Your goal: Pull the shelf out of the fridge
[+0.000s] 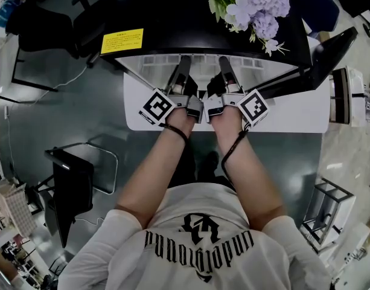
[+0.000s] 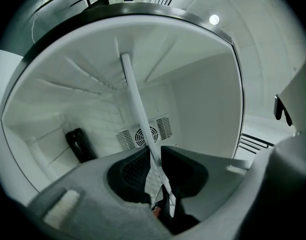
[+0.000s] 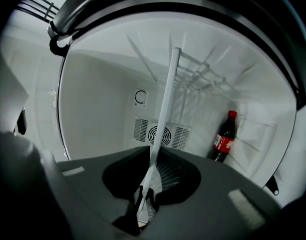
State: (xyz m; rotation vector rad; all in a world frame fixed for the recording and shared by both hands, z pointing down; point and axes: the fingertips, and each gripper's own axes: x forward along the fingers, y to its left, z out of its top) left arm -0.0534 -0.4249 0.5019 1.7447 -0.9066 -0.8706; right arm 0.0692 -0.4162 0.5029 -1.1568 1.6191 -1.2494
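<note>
Overhead, the black-topped fridge (image 1: pixel 172 17) carries a yellow label (image 1: pixel 121 41) at its left and a bunch of purple flowers (image 1: pixel 257 5) at its right, with its door (image 1: pixel 329 50) swung open on the far right. Both of the person's hands reach into the open front side by side. The left gripper (image 1: pixel 183 64) is clenched on the white front edge of the shelf (image 2: pixel 138 109), which runs between its two dark pads and is pinched there. Just to its right, the right gripper (image 1: pixel 224 64) grasps the same edge, the bar passing between its closed jaws. The shelf sits inside the fridge, its wire grid stretching back toward the fan vent (image 3: pixel 160 134) in the far wall. A cola bottle (image 3: pixel 223 136) stands upright deep inside, near that wall.
</note>
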